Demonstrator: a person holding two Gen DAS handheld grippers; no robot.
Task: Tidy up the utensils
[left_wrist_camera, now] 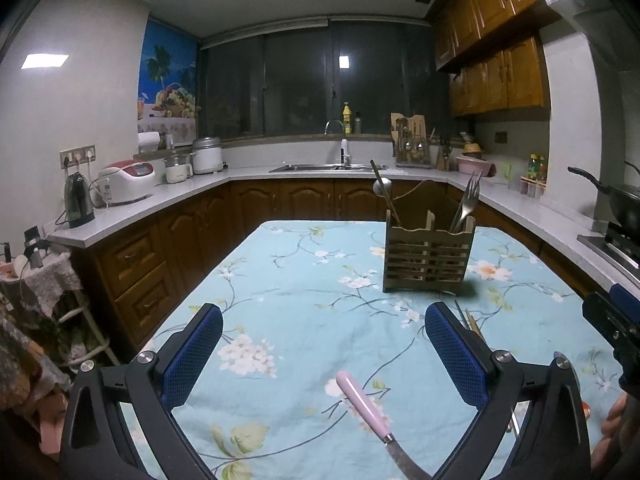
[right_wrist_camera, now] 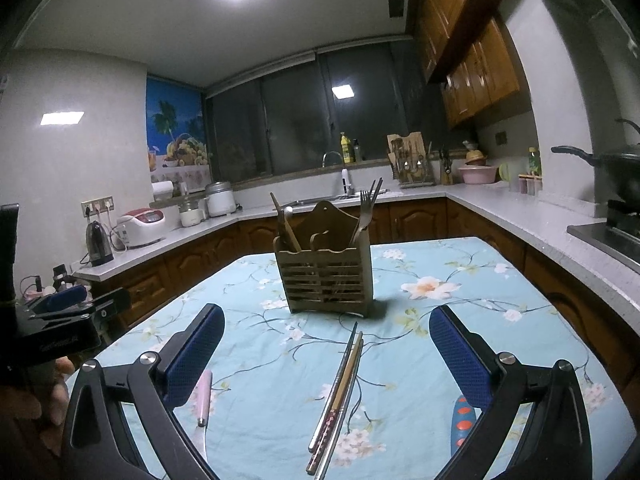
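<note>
The left gripper point(left_wrist_camera: 323, 340) stands spread wide with nothing between its blue pads; the pink-handled knife point(left_wrist_camera: 362, 404) lies on the floral tablecloth point(left_wrist_camera: 288, 280) just ahead of its jaws and between them, handle pointing away, blade running back under the tool. Only the left wrist view shows that blade at length; the right wrist view catches the same knife merely as a pink sliver beside its left finger. The right gripper point(right_wrist_camera: 326, 340) is likewise released, grasping nothing; between its fingers, flat on the cloth, lies a bundle of chopsticks point(right_wrist_camera: 338, 388), their tips aimed forward at the wooden utensil holder point(right_wrist_camera: 326, 280). The left view sees these chopsticks only as thin ends past its right pad. A utensil with a blue handle with orange spots point(right_wrist_camera: 462, 424) lies under the right finger, plain in the right view alone. The holder stands upright ahead of both tools, right of centre for the left one, centred for the right; a fork point(right_wrist_camera: 366, 208) rises from its right compartment, wooden pieces and a spoon from its left. Both tools hover low, levelled forward, side by side.
</note>
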